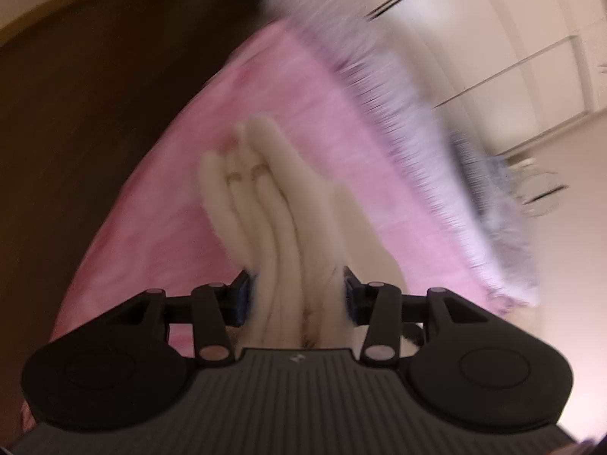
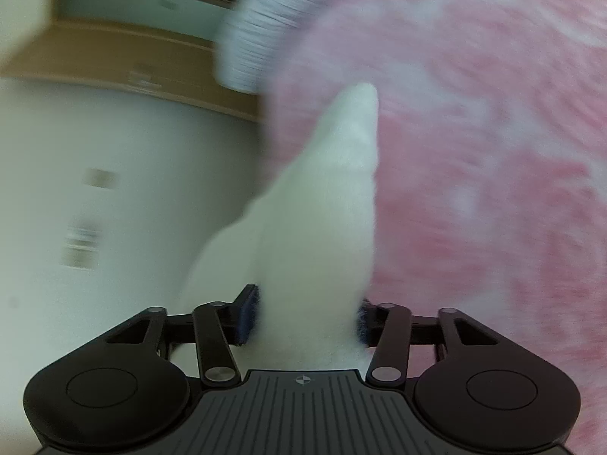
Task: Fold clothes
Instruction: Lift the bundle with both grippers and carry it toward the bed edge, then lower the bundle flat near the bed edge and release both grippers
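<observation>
Between the fingers of the left gripper point(image 1: 297, 299) we have a bunch of white fleecy garment point(image 1: 265, 197), gathered into several soft ridges that run forward from the pads out over the pink bedspread point(image 1: 341, 144). Both blue pads sit against the sides of the bunch, so we read these jaws as clamped on it. Two small metal rings show on the cloth ahead of the tips, perhaps strap hardware; the blur keeps us from saying more.

Ahead of the right gripper point(image 2: 307, 314) the same white cloth rises in a thick tapering fold, filling the gap between its fingers. The fabric brushes both pads and its nap spreads over the right one. We judge it held there too, though less firmly than on the left.

Beyond the left tool, along the far edge of the pink cover, lies a grey striped cloth point(image 1: 398, 113), smeared by motion; it also shows past the right tool, up and to the left.

As for handling, we judge the garment light, very soft and limp, with a plush pile. It will sag and bunch wherever it is unsupported, and a thick wad between the pads may creep out under a loose hold. We would take hold at an edge or corner in a thin, flat layer, both tools along the same hem and well apart, so the cloth hangs straight before it is laid on the pink cover.
</observation>
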